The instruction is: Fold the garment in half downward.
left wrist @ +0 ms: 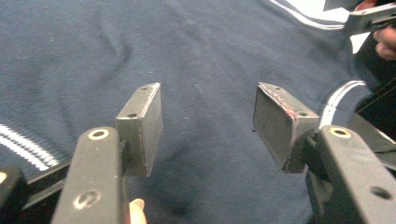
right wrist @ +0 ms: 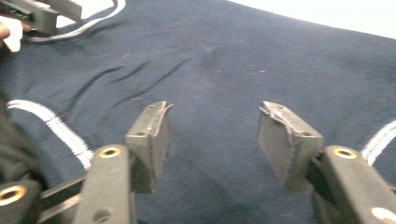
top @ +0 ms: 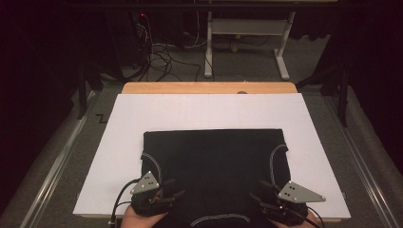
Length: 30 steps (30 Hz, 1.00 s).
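Note:
A dark navy garment (top: 214, 156) with white piping lies flat on the white board (top: 142, 114), its neckline at the near edge. My left gripper (top: 173, 187) hovers over the garment's near left part, by a white-trimmed armhole. In the left gripper view it (left wrist: 208, 121) stands open, with the navy fabric (left wrist: 210, 46) below and nothing pinched. Over the near right part is my right gripper (top: 259, 190). The right gripper view shows it (right wrist: 212, 135) open above smooth cloth (right wrist: 233, 60), its pads apart from the fabric.
The board rests on a wooden table (top: 209, 88). Beyond it stand a white desk frame (top: 247, 28) and loose cables (top: 161, 57) on the floor. Metal rails run along both sides of the table. Bare white board lies left, right and behind the garment.

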{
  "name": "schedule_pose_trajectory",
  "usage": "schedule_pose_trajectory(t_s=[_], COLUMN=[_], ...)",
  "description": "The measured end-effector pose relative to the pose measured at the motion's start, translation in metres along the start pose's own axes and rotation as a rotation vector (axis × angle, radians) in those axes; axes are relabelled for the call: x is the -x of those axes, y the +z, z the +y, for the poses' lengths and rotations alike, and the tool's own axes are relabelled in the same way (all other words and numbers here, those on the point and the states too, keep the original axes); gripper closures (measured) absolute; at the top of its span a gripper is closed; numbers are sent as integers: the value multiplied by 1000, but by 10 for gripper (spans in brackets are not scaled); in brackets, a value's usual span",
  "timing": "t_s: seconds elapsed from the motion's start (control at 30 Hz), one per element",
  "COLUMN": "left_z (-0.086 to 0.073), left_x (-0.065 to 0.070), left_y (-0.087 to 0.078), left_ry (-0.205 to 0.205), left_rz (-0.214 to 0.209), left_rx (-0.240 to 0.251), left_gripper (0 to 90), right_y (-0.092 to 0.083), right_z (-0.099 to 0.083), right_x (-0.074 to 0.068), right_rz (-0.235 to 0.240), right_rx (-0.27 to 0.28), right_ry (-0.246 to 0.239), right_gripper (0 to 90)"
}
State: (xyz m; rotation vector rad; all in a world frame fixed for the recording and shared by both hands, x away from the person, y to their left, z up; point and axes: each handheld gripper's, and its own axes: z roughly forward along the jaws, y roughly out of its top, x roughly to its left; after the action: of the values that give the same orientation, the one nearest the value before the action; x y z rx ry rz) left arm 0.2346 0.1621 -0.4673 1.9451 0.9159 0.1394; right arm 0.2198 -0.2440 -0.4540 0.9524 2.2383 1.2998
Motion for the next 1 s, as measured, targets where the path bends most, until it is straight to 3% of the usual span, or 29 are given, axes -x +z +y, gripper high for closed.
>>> schedule_pose_trajectory(t_s=[0.13,0.33,0.5,0.6,0.77,1.0], left_z=[1,6,12,17,23,32], left_x=[-11,-27,-46,-59,-70,-85], left_y=[-2,-10,-14,-14,-14,-13], left_ry=[-29,-32,-42,-71,-59,-48], left_rz=[7,43,59,58,105,151], left_rx=[1,40,70,93,99,97], left_gripper=[329,270,228,189,130,117], right_y=[1,8,12,16,20,26], right_z=[1,3,7,9,16,27], right_x=[7,21,29,32,39,45], right_rz=[-51,-98,-109,-113,-119,-143], right_rx=[15,30,45,40,51,63], right_ry=[6,35,51,49,66,64], right_gripper=[346,277,221,179,160,100])
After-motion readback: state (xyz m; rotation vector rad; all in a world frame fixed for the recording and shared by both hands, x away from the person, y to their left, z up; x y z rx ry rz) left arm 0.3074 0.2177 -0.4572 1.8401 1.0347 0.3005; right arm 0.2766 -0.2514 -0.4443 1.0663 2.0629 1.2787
